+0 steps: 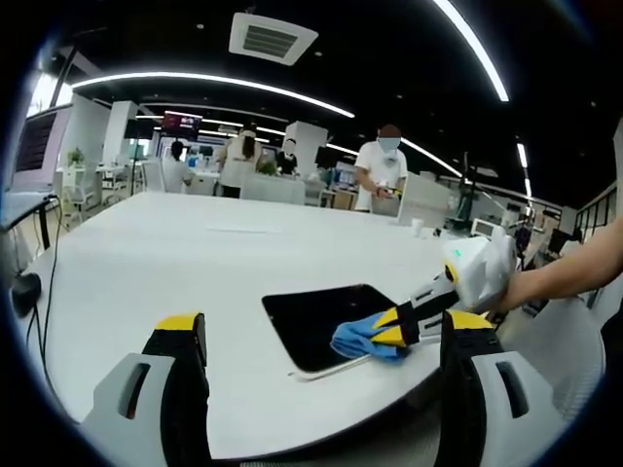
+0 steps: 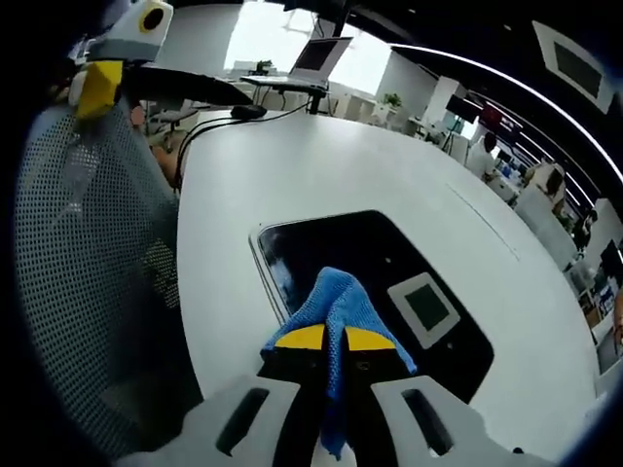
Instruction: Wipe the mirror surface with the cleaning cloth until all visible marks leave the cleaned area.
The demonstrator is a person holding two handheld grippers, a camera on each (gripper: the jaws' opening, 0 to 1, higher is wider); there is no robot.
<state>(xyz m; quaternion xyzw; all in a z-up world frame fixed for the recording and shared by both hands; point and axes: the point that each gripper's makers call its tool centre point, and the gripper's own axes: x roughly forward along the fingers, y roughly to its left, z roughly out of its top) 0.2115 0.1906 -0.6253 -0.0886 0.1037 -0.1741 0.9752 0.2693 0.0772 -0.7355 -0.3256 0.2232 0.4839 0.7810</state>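
Overhead, ceiling lights (image 1: 292, 94); white table (image 1: 195, 263).

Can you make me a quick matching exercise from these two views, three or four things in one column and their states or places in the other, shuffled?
Things:
1. cleaning cloth
2. mirror
3. left gripper
4. laptop

States or places:
A. lying flat on the white table, dark surface up
B. open, holding nothing
C. standing open at the table's far end
D. blue, pinched in the right gripper, resting on the mirror

Pairs: 1-D, 2-A, 3-B, 4-C
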